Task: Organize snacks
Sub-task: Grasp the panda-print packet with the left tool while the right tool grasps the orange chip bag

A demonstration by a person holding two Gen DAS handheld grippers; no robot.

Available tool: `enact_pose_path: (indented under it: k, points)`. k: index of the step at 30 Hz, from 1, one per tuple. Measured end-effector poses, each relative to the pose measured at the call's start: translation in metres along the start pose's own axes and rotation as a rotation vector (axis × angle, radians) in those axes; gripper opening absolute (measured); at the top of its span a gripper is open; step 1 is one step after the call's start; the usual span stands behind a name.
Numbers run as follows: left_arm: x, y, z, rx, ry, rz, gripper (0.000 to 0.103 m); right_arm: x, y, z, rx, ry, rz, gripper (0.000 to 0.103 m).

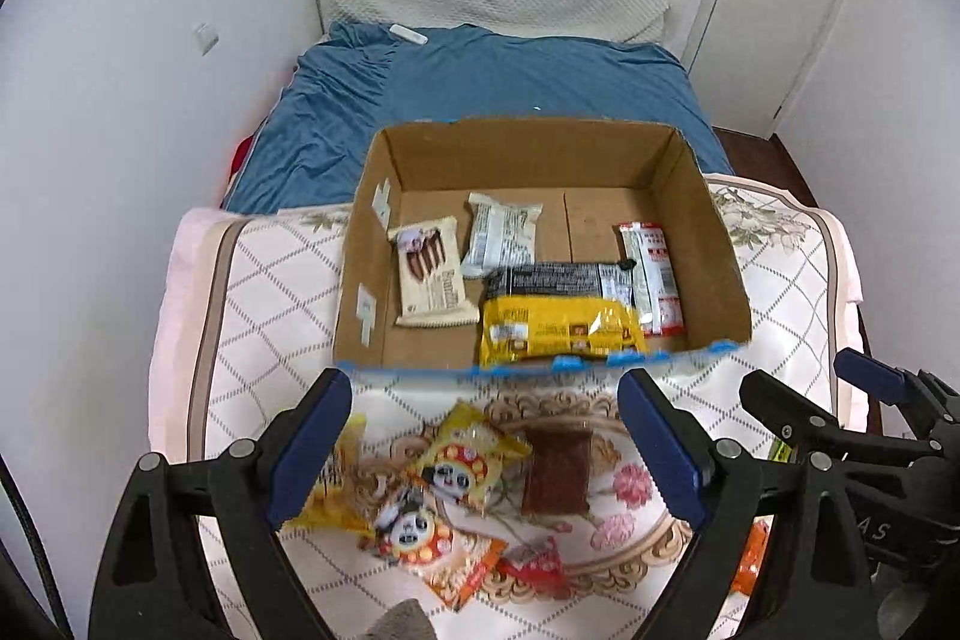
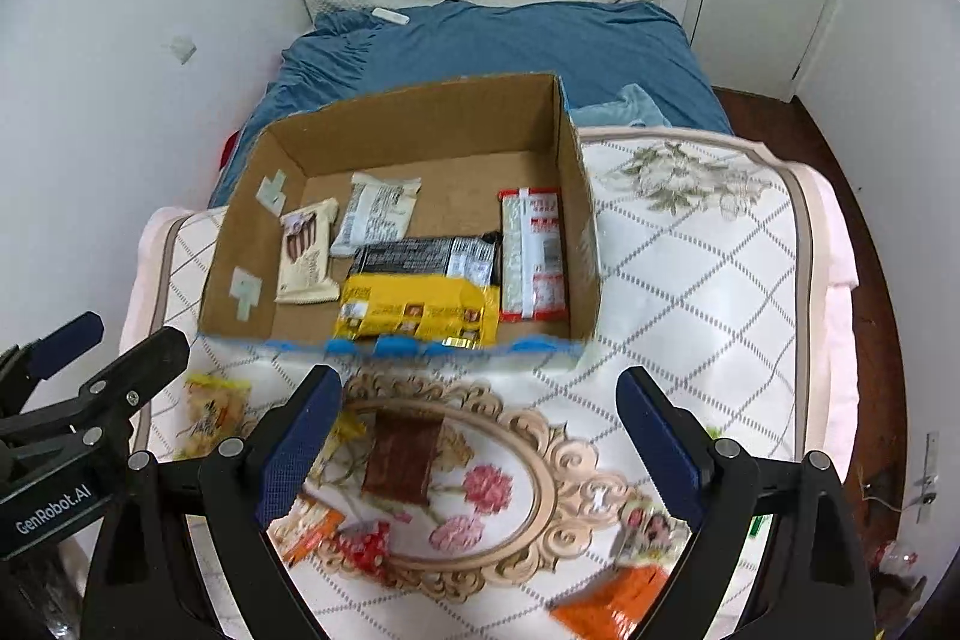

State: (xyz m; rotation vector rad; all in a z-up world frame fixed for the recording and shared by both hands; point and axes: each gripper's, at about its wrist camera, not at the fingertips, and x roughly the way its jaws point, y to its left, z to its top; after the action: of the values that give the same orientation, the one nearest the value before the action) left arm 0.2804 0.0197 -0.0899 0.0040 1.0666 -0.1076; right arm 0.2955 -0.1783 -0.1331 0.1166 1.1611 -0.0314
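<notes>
Left gripper (image 1: 486, 442) and right gripper (image 2: 480, 436) side by side, pitched steeply down over quilt (image 2: 690, 280), jaws wide, nothing held; loose snack packets (image 1: 462, 466) below on quilt, others inside cardboard box (image 1: 714, 244) just beyond

Five snack packets (image 1: 558, 334) lie flat in the cardboard box (image 1: 714, 244) (others outside).
</notes>
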Motion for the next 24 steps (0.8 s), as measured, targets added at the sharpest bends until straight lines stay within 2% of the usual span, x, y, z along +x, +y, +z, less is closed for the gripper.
enact_pose_path:
  k: [4, 8, 15, 20, 24]
  points:
    - [-0.005, 0.007, -0.031, -0.028, 0.017, 0.008, 0.091, -0.002, -0.011, -0.034, 0.041, 0.048, 0.029, 0.095]
    - [0.007, 0.017, -0.067, -0.071, 0.095, 0.012, 0.091, 0.005, -0.036, -0.071, 0.114, 0.119, 0.052, 0.095]
    - [0.044, 0.036, -0.123, -0.161, 0.244, 0.029, 0.091, 0.027, -0.119, -0.14, 0.382, 0.236, 0.046, 0.095]
    - [0.063, 0.037, -0.142, -0.2, 0.294, 0.031, 0.091, 0.057, -0.166, -0.18, 0.585, 0.329, 0.062, 0.095]
    - [0.079, 0.036, -0.147, -0.209, 0.33, 0.037, 0.091, 0.086, -0.175, -0.196, 0.653, 0.384, 0.056, 0.095]
